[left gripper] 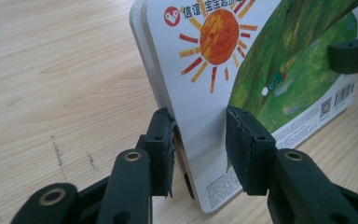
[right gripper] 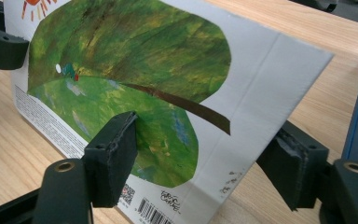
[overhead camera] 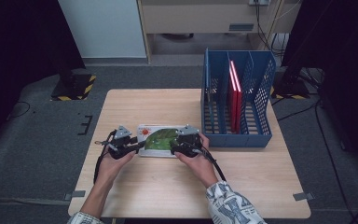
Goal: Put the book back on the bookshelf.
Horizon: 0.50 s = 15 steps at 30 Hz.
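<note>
A picture book with a green leaf and an orange sun on its white cover lies near the middle of the wooden table, lifted a little at an angle. My left gripper is shut on the book's sun end; in the left gripper view its pads pinch the book from both faces. My right gripper straddles the opposite end. In the right gripper view one pad stands over the cover and the other sits behind the edge, with slack between them.
A blue mesh file rack with several slots stands at the table's right, just beyond the book; thin red books stand upright in one slot. Bare wood stretches in front of my hands and to the left.
</note>
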Each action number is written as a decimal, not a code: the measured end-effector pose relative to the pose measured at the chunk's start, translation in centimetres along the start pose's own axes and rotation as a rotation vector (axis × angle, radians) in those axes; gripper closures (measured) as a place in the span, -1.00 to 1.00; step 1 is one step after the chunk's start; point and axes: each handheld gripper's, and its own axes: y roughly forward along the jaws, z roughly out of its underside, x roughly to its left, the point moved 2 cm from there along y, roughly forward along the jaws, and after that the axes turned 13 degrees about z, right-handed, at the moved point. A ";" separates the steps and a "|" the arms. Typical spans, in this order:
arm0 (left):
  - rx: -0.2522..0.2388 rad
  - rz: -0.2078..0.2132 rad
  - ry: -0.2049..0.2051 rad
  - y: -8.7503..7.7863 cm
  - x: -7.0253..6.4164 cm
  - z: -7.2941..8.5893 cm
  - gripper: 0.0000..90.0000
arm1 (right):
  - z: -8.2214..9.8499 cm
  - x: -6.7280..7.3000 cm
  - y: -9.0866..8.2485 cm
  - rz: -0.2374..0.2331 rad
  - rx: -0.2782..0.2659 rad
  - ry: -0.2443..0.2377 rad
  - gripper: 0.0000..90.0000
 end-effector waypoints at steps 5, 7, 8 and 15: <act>-0.012 0.008 0.001 -0.6 -0.6 0.4 0.39 | 0.2 0.1 -0.9 -0.023 -0.020 0.000 -0.30; -0.016 0.014 -0.001 -1.0 -1.1 0.7 0.39 | 0.4 0.1 -1.6 -0.039 -0.024 0.009 -0.29; -0.015 0.014 0.001 -1.2 -1.3 0.9 0.39 | 0.6 0.2 -2.1 -0.049 -0.027 0.008 -0.28; -0.027 0.021 -0.017 -1.8 -2.2 1.6 0.33 | 1.4 0.7 -3.8 -0.088 -0.043 -0.007 -0.28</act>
